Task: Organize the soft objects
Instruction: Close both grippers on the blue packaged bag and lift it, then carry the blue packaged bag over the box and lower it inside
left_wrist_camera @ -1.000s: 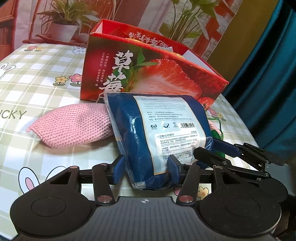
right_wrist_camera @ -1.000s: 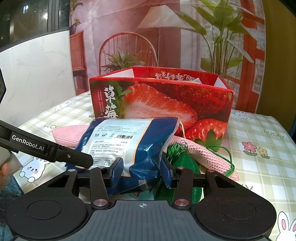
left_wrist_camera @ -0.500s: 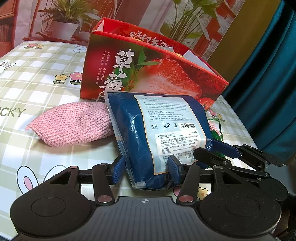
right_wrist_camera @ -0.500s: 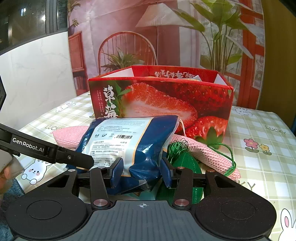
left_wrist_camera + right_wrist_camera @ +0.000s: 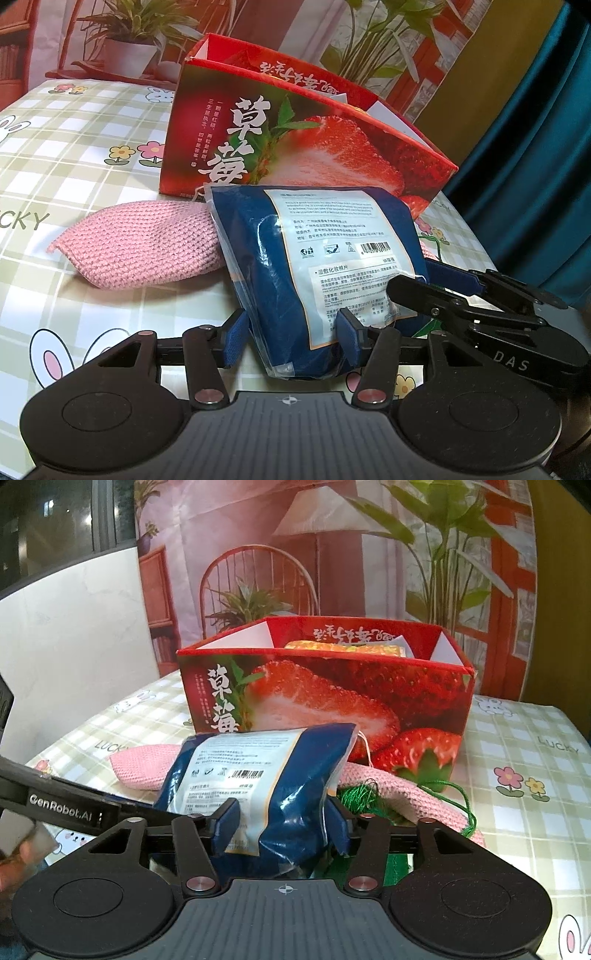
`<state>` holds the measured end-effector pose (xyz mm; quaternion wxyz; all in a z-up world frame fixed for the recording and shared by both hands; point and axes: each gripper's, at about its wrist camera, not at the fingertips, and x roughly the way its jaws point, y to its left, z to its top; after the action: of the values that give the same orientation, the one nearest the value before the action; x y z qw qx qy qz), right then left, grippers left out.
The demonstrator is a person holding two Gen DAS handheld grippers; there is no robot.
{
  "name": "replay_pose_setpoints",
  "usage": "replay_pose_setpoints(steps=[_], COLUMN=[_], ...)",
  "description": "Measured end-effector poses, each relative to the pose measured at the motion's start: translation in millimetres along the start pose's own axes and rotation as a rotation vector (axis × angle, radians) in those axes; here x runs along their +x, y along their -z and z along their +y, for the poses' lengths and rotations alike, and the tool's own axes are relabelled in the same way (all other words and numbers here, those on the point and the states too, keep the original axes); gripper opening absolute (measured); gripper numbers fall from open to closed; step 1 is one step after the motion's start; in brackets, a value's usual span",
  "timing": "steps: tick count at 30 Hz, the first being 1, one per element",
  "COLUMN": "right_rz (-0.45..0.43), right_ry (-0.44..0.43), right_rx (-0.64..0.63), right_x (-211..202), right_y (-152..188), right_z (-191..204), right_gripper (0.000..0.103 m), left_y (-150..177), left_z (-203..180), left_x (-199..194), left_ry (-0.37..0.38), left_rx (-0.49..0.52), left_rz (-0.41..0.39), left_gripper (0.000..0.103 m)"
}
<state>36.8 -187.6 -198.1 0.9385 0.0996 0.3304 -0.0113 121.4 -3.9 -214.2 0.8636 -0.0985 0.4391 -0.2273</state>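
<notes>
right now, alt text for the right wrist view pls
A blue plastic packet stands between the right gripper's opening jaws, atop a pink knitted pouch on a checked tablecloth. Behind stands an open strawberry-printed box.

Both wrist cameras look down along their fingers, close in – sharing the blue packet (image 5: 314, 266) and strawberry box (image 5: 325, 686).

The packet (image 5: 317, 266) stands before the box (image 5: 295, 140), near the table's (image 5: 66, 155) front edge. The knitted pouch (image 5: 147, 243) lies between them, behind the packet.
</notes>
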Motion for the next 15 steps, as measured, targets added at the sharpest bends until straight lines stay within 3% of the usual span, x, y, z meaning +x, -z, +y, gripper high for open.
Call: replay_pose_setpoints(steps=[4,6,8,15], right_rz=[0.006,0.003,0.003,-0.008], right_ry=[-0.021,-0.044,-0.045,-0.033], right_rx=[0.055,0.076,0.059,-0.020], right_x=[3.2,3.0,1.1,-8.7], right_y=[4.5,6.8,7.6,9.5], right_z=[-7.8,-10.0,-6.4,6.9], right_gripper=[0.050,0.045,0.040,0.032], left_y=[0.8,0.7,0.6,-1.3], left_z=[0.5,0.9,0.1,-8.3], left_x=[0.6,0.6,-0.3,-7.3], left_ry=[0.004,0.012,0.026,0.018], left_rx=[0.000,-0.004,-0.002,0.034], left_rz=[0.000,0.002,0.004,-0.026], left_gripper=[0.056,0.054,0.045,0.040])
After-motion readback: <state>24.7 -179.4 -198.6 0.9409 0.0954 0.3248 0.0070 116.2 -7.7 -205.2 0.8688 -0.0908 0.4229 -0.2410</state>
